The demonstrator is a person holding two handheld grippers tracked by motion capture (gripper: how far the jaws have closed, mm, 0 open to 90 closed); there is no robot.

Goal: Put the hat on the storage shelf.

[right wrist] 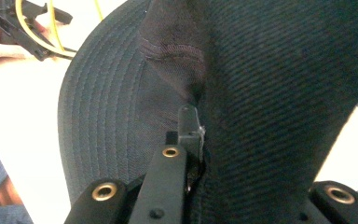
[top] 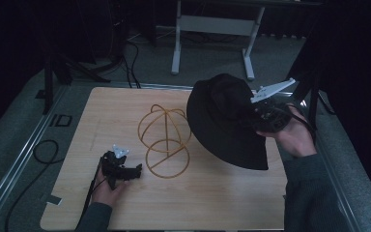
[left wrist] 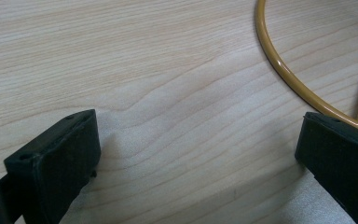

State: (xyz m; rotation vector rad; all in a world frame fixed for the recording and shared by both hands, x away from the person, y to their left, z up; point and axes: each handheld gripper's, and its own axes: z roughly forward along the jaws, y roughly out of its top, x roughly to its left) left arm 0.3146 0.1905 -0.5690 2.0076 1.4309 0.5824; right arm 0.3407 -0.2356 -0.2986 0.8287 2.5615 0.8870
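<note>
A black bucket hat [top: 224, 121] hangs tilted above the right half of the wooden table [top: 212, 198]. My right gripper [top: 253, 116] is shut on its fabric, pinching a fold of the hat [right wrist: 261, 70] where crown meets brim. A yellow wire hat stand [top: 166, 140] with a round base ring and a domed top stands mid-table, just left of the hat. My left gripper [top: 134, 170] rests low on the table at the stand's base, open, with bare wood between its jaws. Its right jaw sits at the stand's ring [left wrist: 289, 70].
A white desk frame [top: 176, 48] stands on the floor behind the table. A black cable [top: 43, 150] loops on the floor at the left, beside a metal rail. A small piece of tape [top: 54, 199] lies at the table's near left corner.
</note>
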